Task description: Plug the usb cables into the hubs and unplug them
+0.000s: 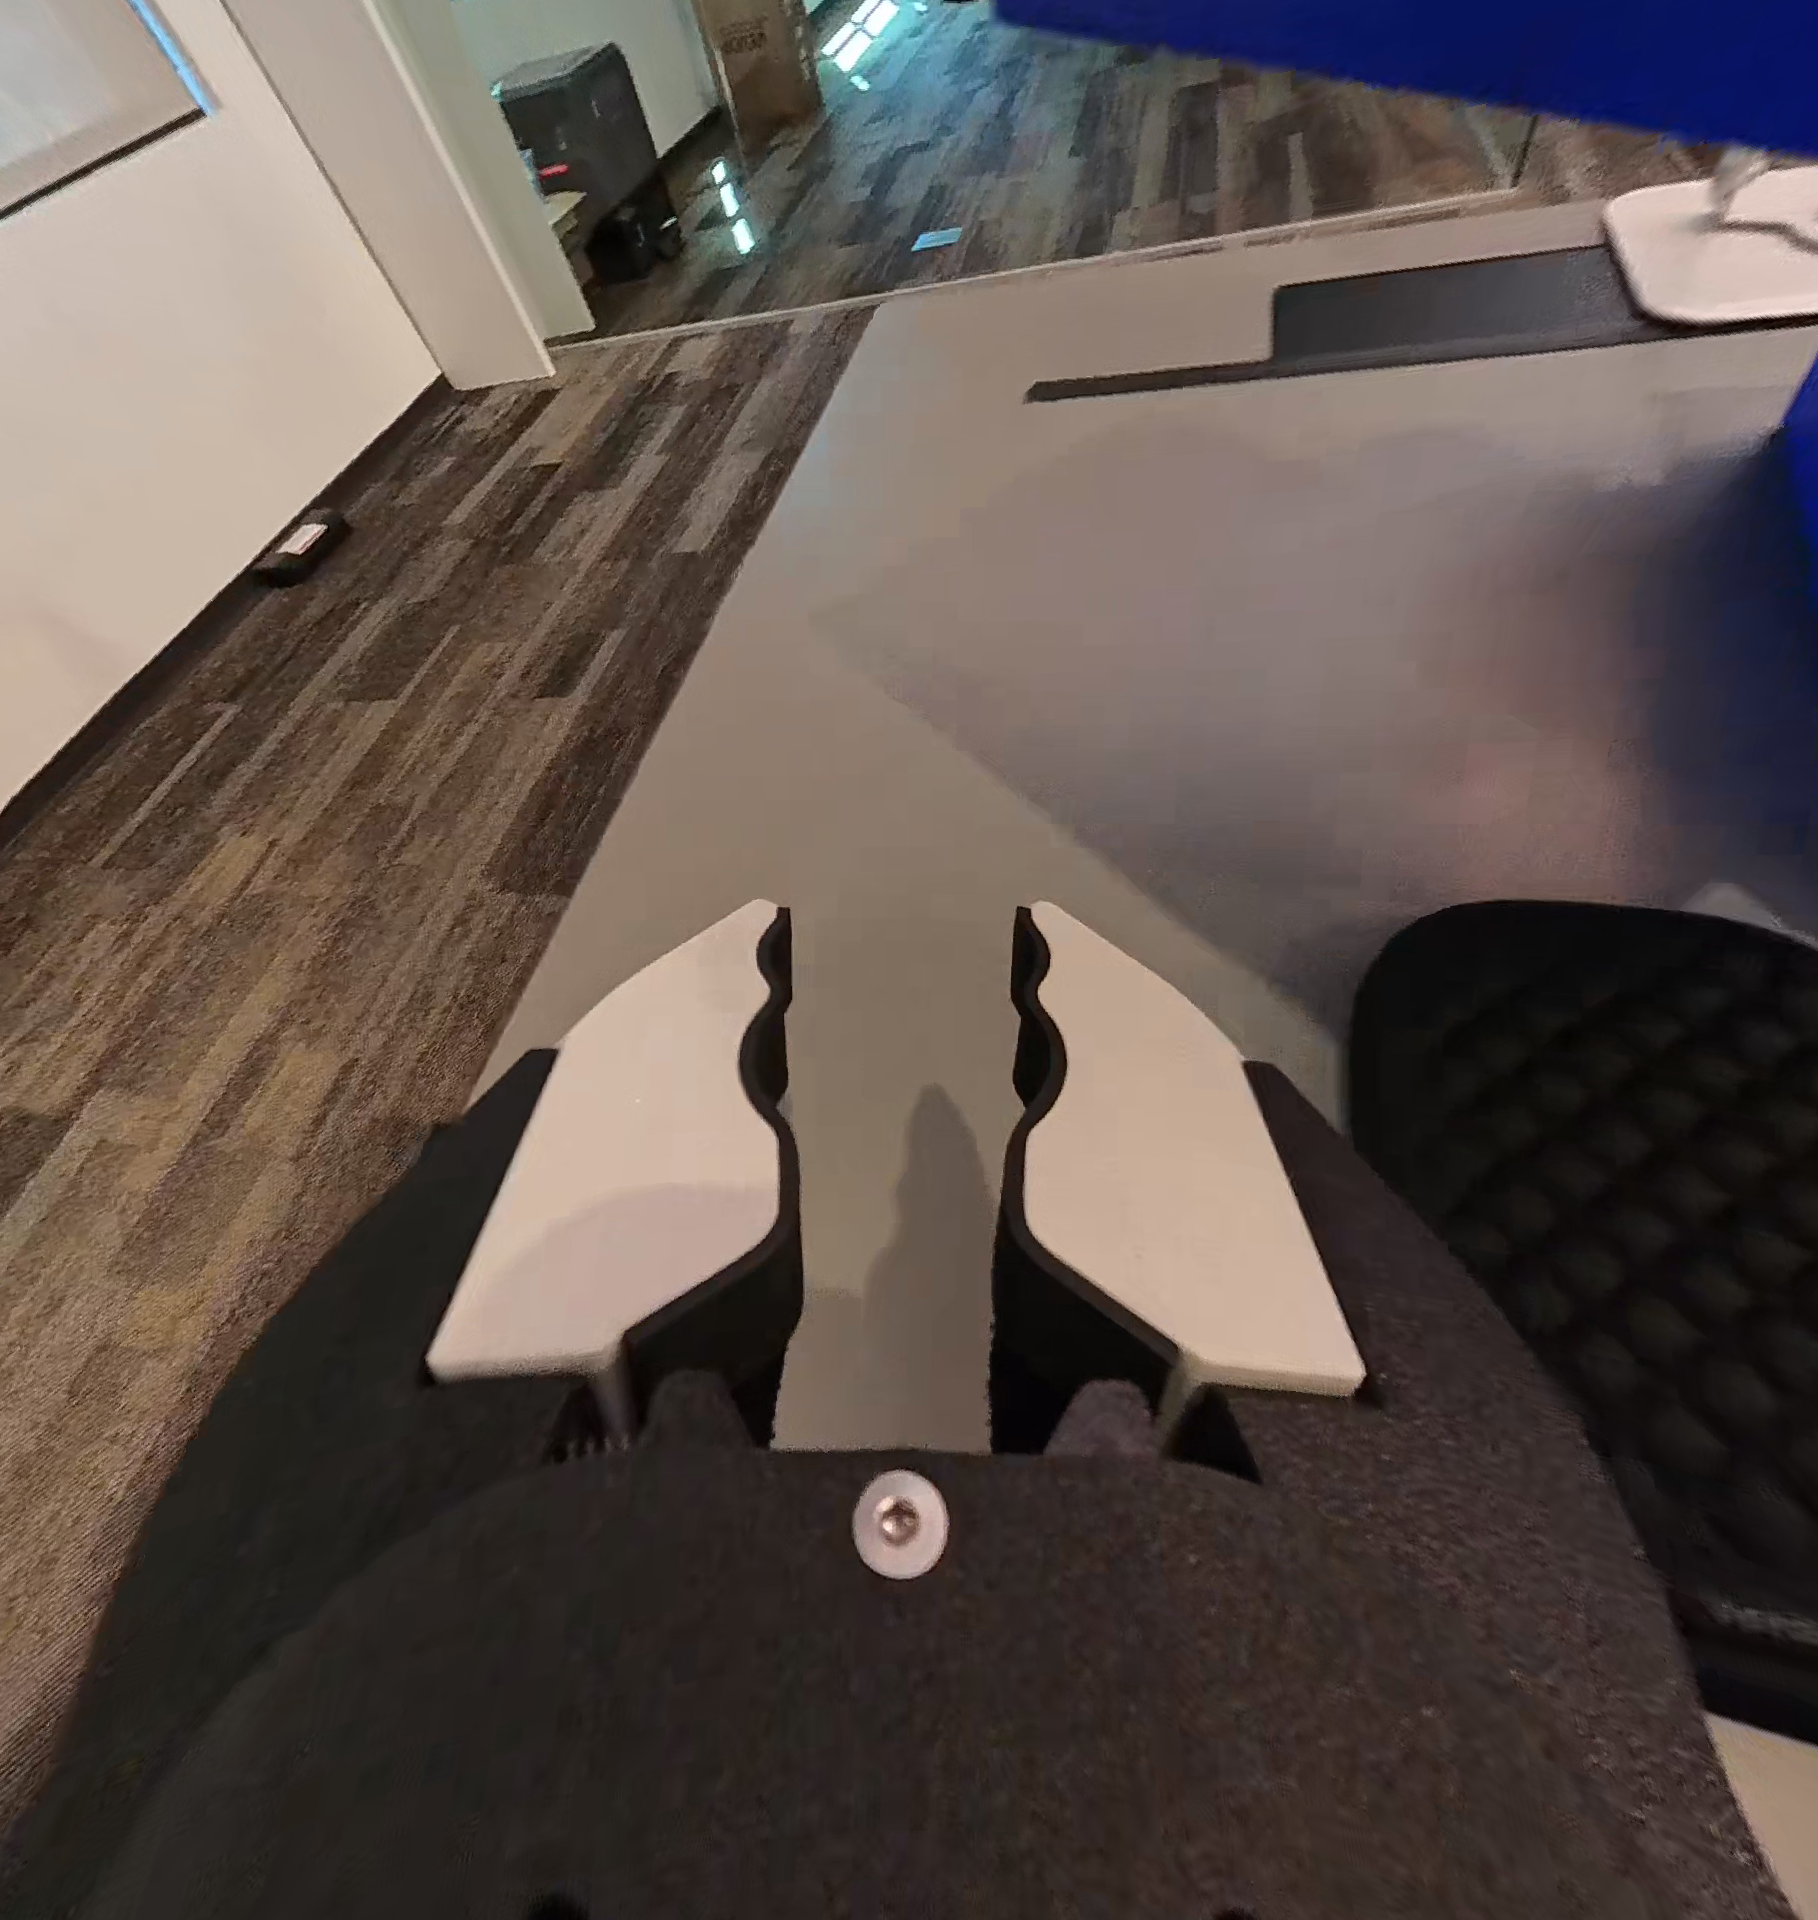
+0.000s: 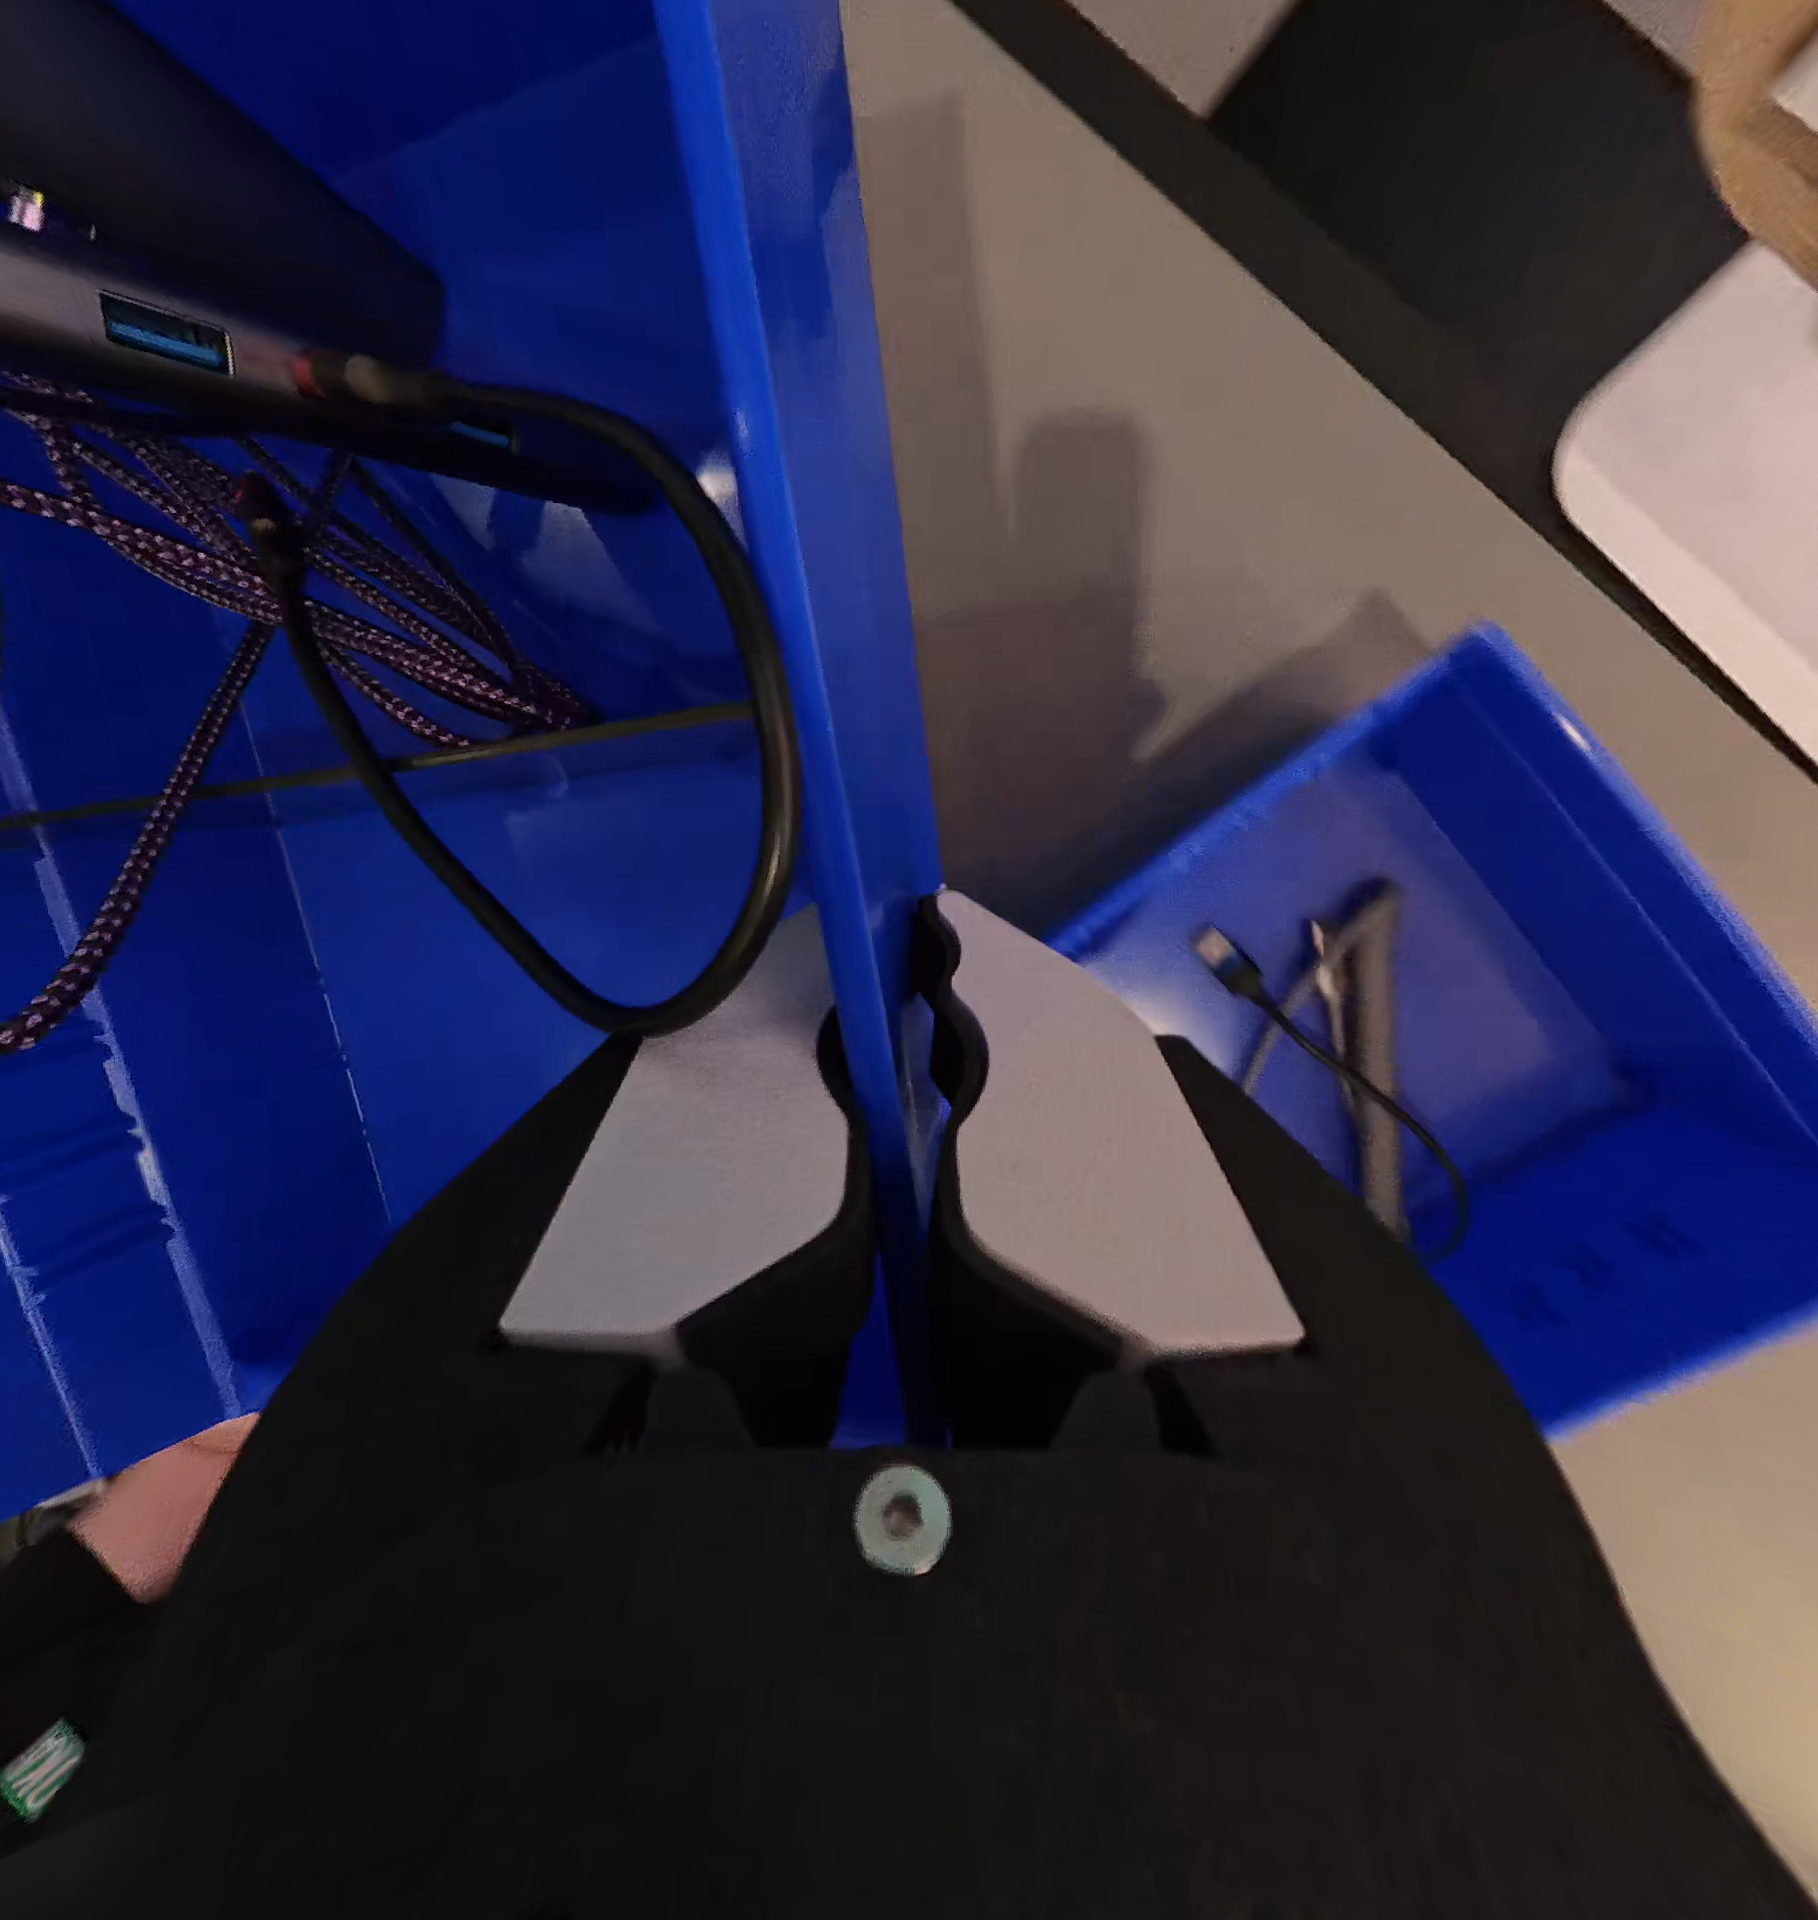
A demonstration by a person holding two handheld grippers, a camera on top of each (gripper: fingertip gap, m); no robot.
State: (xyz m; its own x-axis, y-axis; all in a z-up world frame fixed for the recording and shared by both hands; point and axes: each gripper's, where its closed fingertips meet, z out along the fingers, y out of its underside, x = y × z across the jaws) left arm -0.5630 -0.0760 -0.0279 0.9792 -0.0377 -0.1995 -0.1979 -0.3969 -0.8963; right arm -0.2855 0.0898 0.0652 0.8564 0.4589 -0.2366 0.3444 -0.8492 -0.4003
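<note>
USB hub [image 2: 157, 338]: slim grey bar with a blue port on its side, lying in the large blue bin at upper left of the right wrist view; a second dark bar lies just under it, too blurred to tell more.
Black cable [image 2: 676, 727]: runs out of the hub's end and loops wide down the bin's inside, close to the wall.
Braided cable [image 2: 188, 727]: purple-and-black weave, coiled loosely on the bin floor below the hub.
Large blue bin [image 2: 780, 520]: corrugated plastic, its right-hand wall standing between the right gripper's fingers.
Right gripper [image 2: 879, 935]: closed nearly all the way, pinching the thin edge of that bin wall, one finger inside the bin and one outside.
Small blue bin [image 2: 1611, 1299]: on the desk to the right, well apart from the hub; holds a thin black cable [image 2: 1352, 1091] with a plug end, plus grey cables.
Left gripper [image 1: 900, 935]: jaws parted with a clear gap, nothing between them, above the bare grey desk [image 1: 1196, 675].
Writing: a small green-and-white tag at the lower left of the right wrist view; its marks are not legible.
Surroundings: black mesh chair [image 1: 1611, 1195] beside the desk, striped carpet floor [image 1: 313, 831].
</note>
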